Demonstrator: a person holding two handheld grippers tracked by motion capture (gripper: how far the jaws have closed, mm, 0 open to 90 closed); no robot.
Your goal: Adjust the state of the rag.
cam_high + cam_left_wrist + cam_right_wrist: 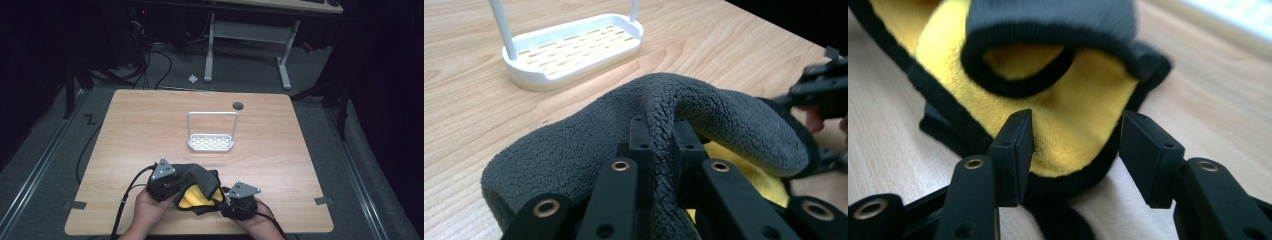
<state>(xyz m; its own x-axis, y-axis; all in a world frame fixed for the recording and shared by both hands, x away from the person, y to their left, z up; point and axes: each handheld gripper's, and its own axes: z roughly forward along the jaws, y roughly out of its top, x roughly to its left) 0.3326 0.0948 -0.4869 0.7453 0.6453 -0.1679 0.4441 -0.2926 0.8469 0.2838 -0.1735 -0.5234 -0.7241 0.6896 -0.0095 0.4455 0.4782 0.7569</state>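
Wooden table [150,125]: 1, bearing everything below.
Grey-and-yellow cloth [200,187]: 1, crumpled at the near edge, between both grippers.
White slotted rack [211,143]: 1, with hoop handle, mid-table, well apart from the cloth.
Left gripper [659,132]: jaws pinched onto a raised grey fold.
Right gripper [1075,150]: jaws apart, straddling the yellow edge without pressing.
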